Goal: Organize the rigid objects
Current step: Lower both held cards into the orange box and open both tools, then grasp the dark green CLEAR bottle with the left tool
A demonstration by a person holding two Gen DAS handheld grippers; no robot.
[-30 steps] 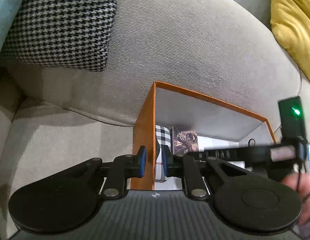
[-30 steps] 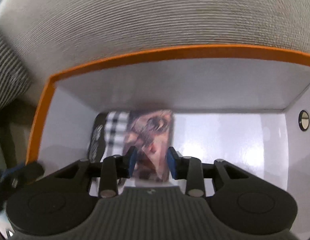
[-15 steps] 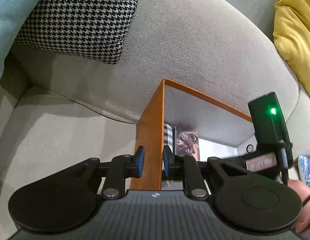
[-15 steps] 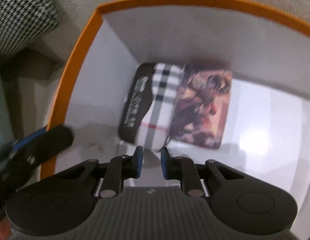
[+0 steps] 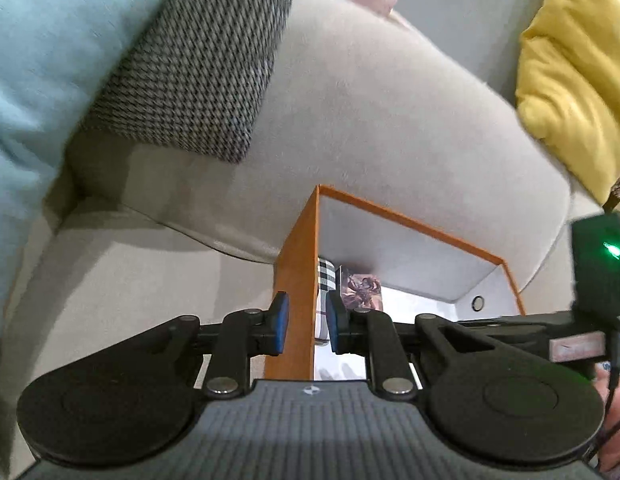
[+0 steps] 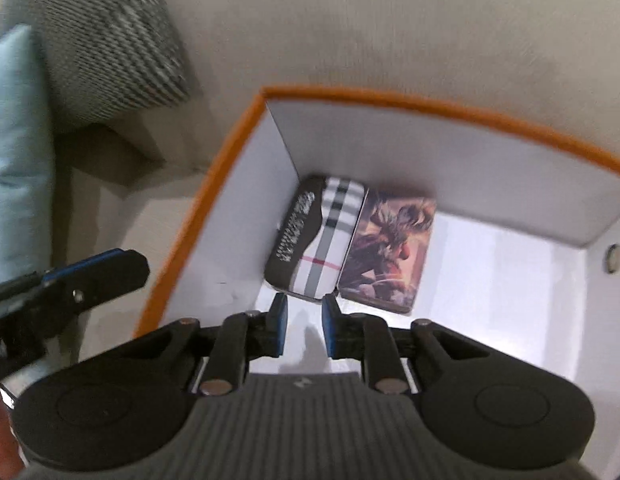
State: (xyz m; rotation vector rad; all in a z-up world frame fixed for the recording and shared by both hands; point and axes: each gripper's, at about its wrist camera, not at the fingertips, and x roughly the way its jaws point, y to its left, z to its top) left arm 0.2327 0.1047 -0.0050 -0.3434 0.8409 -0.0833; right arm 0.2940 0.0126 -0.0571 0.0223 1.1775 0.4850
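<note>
An orange box [image 6: 429, 104] with white inner walls stands on a beige sofa seat. In its far left corner lie two flat tins side by side: a plaid one [image 6: 329, 240] and one with a painted figure [image 6: 389, 252]. My right gripper [image 6: 304, 320] hovers above the box floor just in front of the tins; its jaws are opening a little and nothing is between them. My left gripper [image 5: 306, 322] is shut and empty, over the box's left wall [image 5: 298, 280]. From the right wrist, one of its fingers [image 6: 102, 274] shows just outside the rim.
A houndstooth cushion [image 5: 198, 72] and a light blue cushion [image 5: 42, 60] lean at the left, a yellow cushion [image 5: 569, 72] at the right. The beige backrest [image 5: 369, 120] bulges right behind the box. A hand [image 5: 613, 396] shows at the right edge.
My right gripper let go of the painted tin, which now lies beside the plaid one, then narrowed, rose and pulled back. My left gripper lifted and drew back from the box wall.
</note>
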